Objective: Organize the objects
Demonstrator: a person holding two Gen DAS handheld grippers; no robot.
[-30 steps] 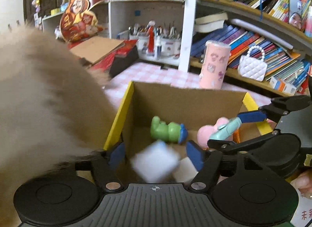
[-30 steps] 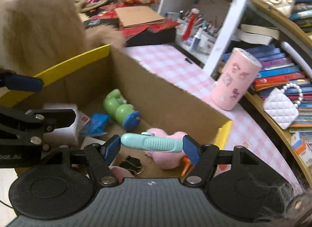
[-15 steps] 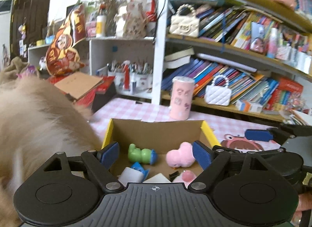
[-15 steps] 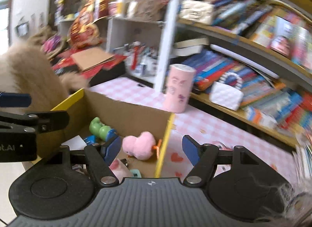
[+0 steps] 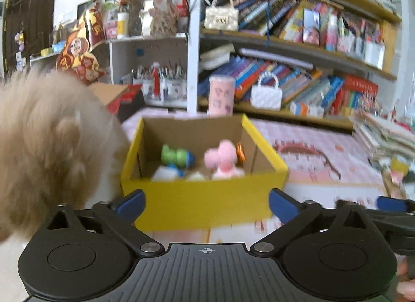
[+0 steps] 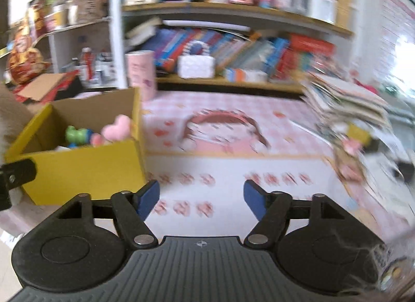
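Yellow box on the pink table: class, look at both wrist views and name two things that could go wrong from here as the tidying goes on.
1. The yellow box sits close to the table's near edge, with a fluffy animal right beside it; a nudge might shift or tip it.
2. The leaning paper stack on the right looks unsteady; the open right gripper, pointing that way, might knock it if it swings further.

Background clutter, both wrist views blurred.
Pink cylindrical canister point(image 5: 221, 95) stands on pink checked tablecloth point(image 6: 233, 110); white quilted handbag point(image 5: 266, 94) on bookshelf point(image 5: 298, 50); tan fluffy mass point(image 5: 44, 141) at left; paper stack point(image 6: 347, 102) at right.
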